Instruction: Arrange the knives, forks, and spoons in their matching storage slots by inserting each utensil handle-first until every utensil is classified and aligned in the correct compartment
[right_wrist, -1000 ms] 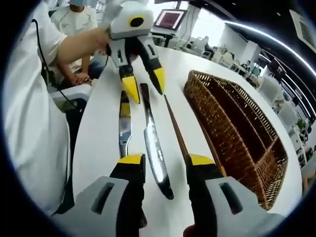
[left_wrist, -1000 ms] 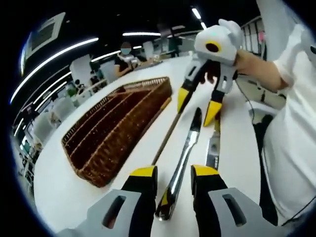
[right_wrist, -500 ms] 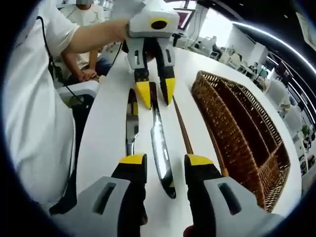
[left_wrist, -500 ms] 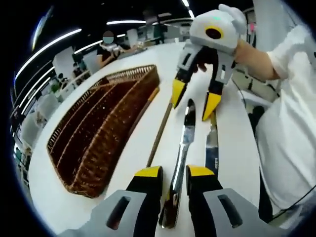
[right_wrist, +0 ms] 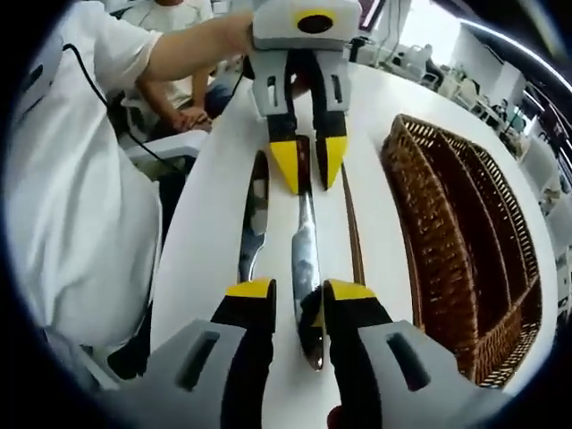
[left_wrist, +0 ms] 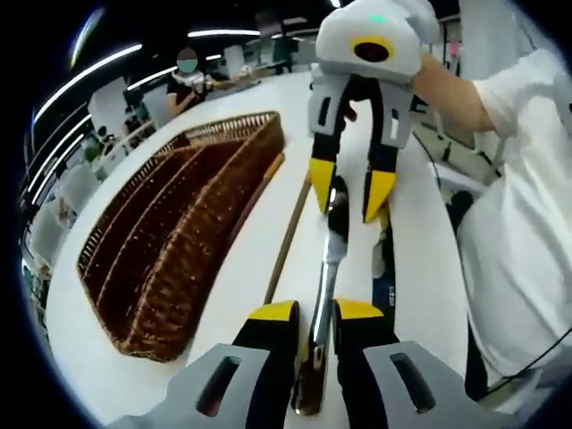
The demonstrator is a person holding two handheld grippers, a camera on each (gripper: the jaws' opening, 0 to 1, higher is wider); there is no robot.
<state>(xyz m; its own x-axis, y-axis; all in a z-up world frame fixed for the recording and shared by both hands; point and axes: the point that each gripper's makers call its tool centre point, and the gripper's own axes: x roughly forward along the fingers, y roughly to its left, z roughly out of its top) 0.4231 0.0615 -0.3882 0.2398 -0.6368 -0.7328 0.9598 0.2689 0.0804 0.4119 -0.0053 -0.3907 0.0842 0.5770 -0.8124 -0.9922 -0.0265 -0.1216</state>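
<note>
A steel knife (left_wrist: 327,268) (right_wrist: 304,259) lies lengthwise on the white table (left_wrist: 232,295), running between both grippers. My left gripper (left_wrist: 315,313) (right_wrist: 308,170) has its jaws pressed against the knife's dark handle end. My right gripper (right_wrist: 299,295) (left_wrist: 349,189) straddles the blade end, with a gap showing beside the blade. The brown wicker tray (left_wrist: 170,241) (right_wrist: 474,241), divided into long slots, lies beside the knife. It is left of the knife in the left gripper view and right of it in the right gripper view.
A thin wooden-handled utensil (left_wrist: 288,237) (right_wrist: 351,228) lies between the knife and the tray. A second steel utensil (left_wrist: 386,268) (right_wrist: 253,228) lies on the knife's other side, near the table edge. A person in a white shirt (left_wrist: 518,223) (right_wrist: 80,197) stands at that edge.
Both grippers have moved closer together along the knife. The jaws of each have narrowed around it, and the left one's now touch it.
</note>
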